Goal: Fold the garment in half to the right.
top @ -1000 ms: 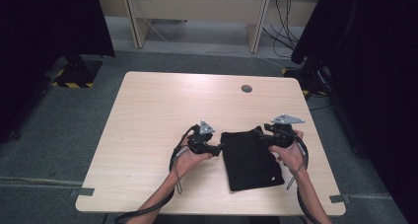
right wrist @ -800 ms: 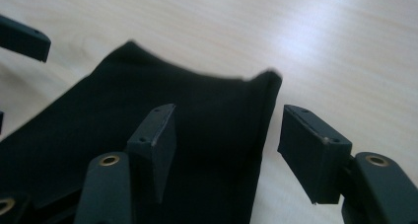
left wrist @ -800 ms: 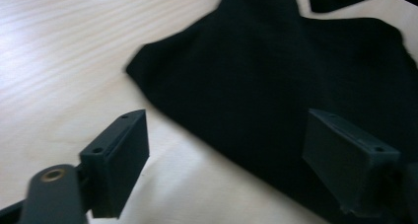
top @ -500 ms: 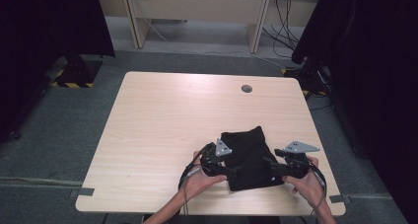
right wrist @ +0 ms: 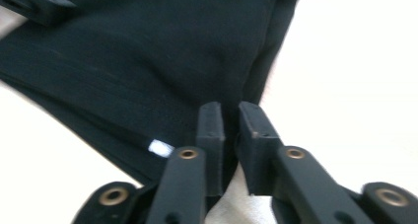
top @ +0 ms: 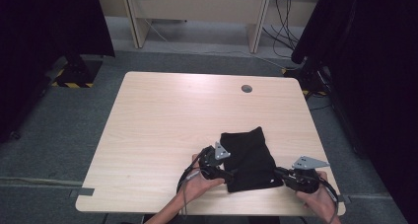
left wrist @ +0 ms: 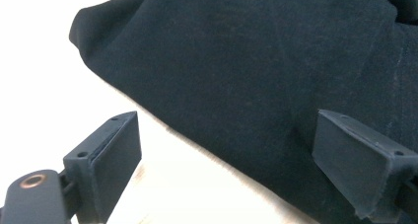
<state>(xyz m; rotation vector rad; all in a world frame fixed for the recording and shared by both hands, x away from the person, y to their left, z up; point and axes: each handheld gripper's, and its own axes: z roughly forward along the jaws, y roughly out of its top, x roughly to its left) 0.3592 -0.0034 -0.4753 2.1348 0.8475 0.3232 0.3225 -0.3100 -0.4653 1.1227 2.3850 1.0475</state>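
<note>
A folded black cloth lies on the near right part of a light wooden table, its near edge close to the table's near edge. The left gripper sits at the cloth's near left corner, held by the person's left hand. In the left gripper view its jaws stand spread wide, having just been opening; one pad is over bare table and the other is over the cloth, and nothing is pinched between them. The right gripper is at the cloth's near right corner, held by the right hand. Its jaws have just been closing and now stand pressed almost together. In the right gripper view the cloth's edge runs in between the pads, so the gripper pinches that corner. A small white tag shows on the cloth just beside the right gripper's jaws. A round hole sits in the far part of the table, well apart from the cloth.
</note>
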